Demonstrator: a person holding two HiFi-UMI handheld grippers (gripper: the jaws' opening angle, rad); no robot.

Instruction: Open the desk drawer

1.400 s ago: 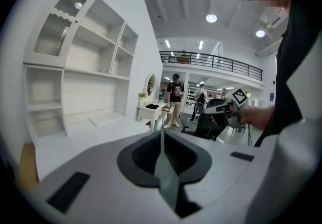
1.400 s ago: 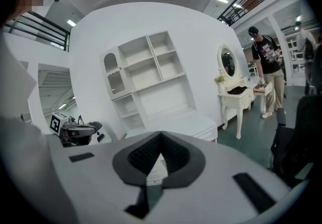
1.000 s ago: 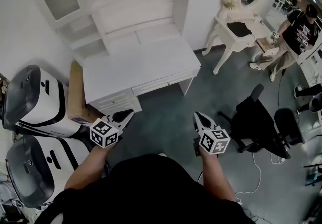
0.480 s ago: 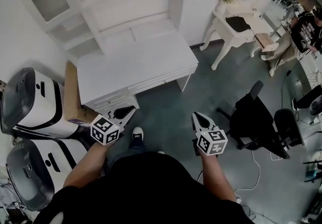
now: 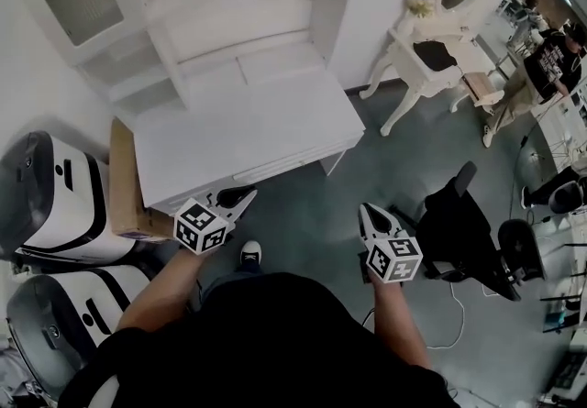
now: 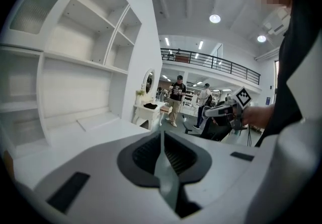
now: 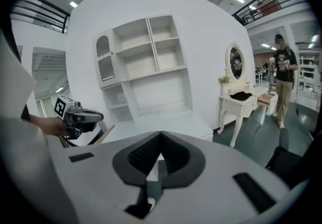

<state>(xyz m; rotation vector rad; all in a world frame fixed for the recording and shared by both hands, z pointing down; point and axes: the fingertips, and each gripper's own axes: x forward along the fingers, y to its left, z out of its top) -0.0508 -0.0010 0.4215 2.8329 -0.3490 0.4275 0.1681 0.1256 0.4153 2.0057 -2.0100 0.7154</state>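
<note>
Open floor (image 5: 307, 200) meets the desk (image 5: 248, 126) edge (drawer (image 5: 275, 161) seemingly closed); left tool (image 5: 248, 194) and right tool (image 5: 365, 210) hover clenched, empty.

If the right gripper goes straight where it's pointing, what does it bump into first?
Probably the white desk, near its front right corner. The right gripper, jaws shut, points that way with only floor between. Depth is hard to judge, so it might pass under the top instead.
</note>
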